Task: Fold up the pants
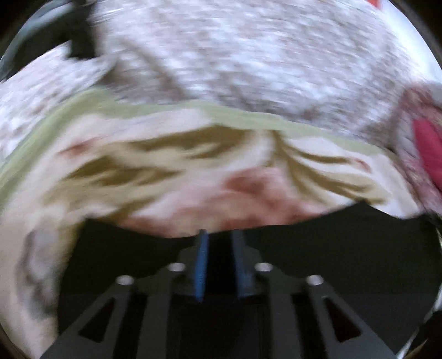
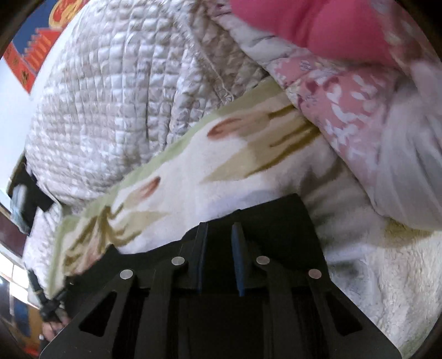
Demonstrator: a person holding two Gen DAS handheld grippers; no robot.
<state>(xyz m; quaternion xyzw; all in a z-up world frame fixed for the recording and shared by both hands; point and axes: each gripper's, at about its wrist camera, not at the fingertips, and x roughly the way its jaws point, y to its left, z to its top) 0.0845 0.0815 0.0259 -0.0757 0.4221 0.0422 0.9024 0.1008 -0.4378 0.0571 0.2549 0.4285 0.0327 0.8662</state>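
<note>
The black pants (image 1: 317,234) lie on a white floral blanket (image 1: 193,171); in the left wrist view they fill the dark band in front of my left gripper (image 1: 219,234). Its blue-padded fingers (image 1: 201,262) stand a narrow gap apart with black cloth between them, so it looks shut on the pants' edge. In the right wrist view the black pants (image 2: 276,215) show as a folded slab on the blanket (image 2: 234,171). My right gripper (image 2: 219,229) has its fingers (image 2: 237,256) a narrow gap apart over the black cloth, apparently gripping it.
A quilted white-grey comforter (image 2: 110,110) is heaped behind the blanket, also in the left wrist view (image 1: 248,55). A pink floral quilt (image 2: 345,96) and a pink pillow (image 2: 317,24) lie at the right. A white fleece (image 2: 400,276) covers the right foreground.
</note>
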